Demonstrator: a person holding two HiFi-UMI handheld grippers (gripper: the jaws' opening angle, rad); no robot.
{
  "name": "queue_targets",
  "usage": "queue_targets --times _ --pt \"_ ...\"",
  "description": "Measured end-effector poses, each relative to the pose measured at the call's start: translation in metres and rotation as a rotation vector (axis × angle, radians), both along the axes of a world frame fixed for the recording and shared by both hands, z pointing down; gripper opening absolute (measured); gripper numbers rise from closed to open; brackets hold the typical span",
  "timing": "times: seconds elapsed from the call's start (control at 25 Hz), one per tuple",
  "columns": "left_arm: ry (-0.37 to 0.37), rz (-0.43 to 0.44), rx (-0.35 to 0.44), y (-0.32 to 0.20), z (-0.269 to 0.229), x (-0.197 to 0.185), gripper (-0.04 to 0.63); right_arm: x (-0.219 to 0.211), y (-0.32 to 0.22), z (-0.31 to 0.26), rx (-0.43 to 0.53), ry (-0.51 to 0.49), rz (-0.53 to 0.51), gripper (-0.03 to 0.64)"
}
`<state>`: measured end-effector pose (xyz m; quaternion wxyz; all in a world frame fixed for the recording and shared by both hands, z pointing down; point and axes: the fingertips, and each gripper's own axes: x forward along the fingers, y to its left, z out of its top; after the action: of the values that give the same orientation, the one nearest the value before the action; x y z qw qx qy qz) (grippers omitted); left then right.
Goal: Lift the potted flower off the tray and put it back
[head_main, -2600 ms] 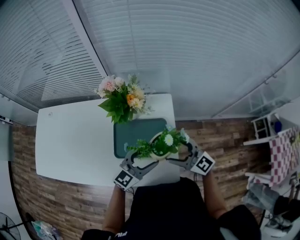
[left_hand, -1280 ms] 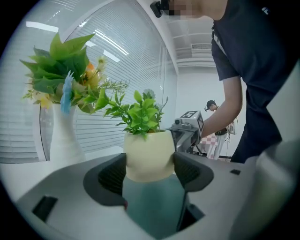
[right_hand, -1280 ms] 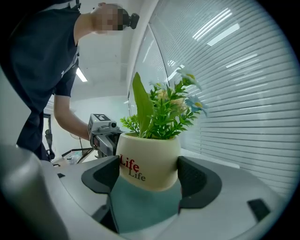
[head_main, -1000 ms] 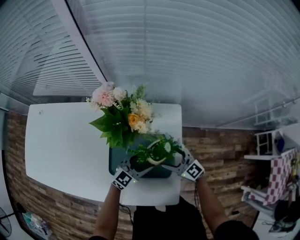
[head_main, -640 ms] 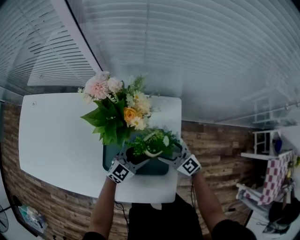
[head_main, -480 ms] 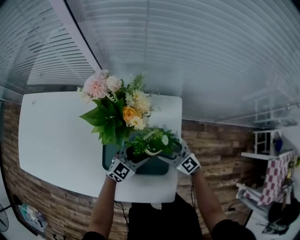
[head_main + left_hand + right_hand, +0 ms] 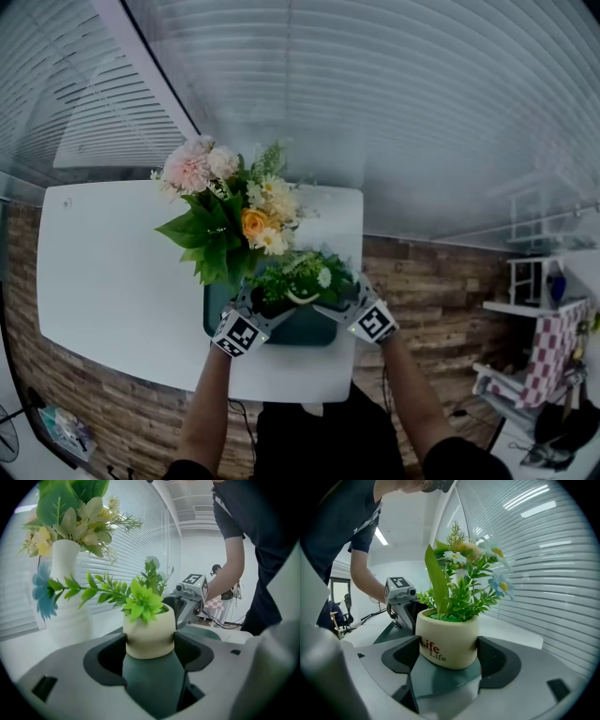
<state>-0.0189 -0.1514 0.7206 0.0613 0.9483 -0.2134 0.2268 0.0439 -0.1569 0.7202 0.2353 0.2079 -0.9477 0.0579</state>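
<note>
The small cream ceramic potted flower with green fronds and white daisies (image 7: 447,641) stands upright over the dark green rectangular plastic tray (image 7: 302,330). Its base is right down at the tray's surface, but whether it actually rests there I can't tell. The person has it from two opposite sides. The grey left gripper (image 7: 150,641) is clamped on the pot, its dark pads pressed against the cream wall low on either side. The grey right gripper (image 7: 447,649) is clamped on it too, its pads tight to the wall beside the red and green "Life" lettering. In the head view the two tools angle in towards the pot like a V, marker cubes facing up.

The tray lies on the near right part of the white rectangular table (image 7: 112,281). Just beside the tray's far left corner stands a tall white vase with a bouquet of pink, orange and cream flowers and broad green leaves (image 7: 65,597) — the leaves hang over the tray's edge, close to the pot's fronds. Pale horizontal window blinds (image 7: 394,103) run behind the table.
</note>
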Motion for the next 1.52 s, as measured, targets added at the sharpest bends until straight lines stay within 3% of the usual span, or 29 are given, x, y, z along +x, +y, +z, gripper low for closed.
queue_targets --times 1.0,1.12,1.28,1.52 --pt "-0.067 -0.019 0.006 0.004 0.02 0.0 0.307 0.001 -0.001 0.014 -0.031 0.001 0.032 0.362" --pt "-0.112 -0.067 0.027 0.002 0.015 -0.012 0.306 0.005 -0.003 0.012 -0.028 -0.012 0.094 0.362" --pt "-0.065 -0.167 0.019 -0.002 -0.004 -0.035 0.306 0.017 -0.001 -0.001 -0.013 -0.086 0.176 0.362" --pt "0.009 -0.3 0.014 0.016 -0.028 -0.06 0.305 0.034 0.024 -0.041 0.022 -0.071 0.213 0.362"
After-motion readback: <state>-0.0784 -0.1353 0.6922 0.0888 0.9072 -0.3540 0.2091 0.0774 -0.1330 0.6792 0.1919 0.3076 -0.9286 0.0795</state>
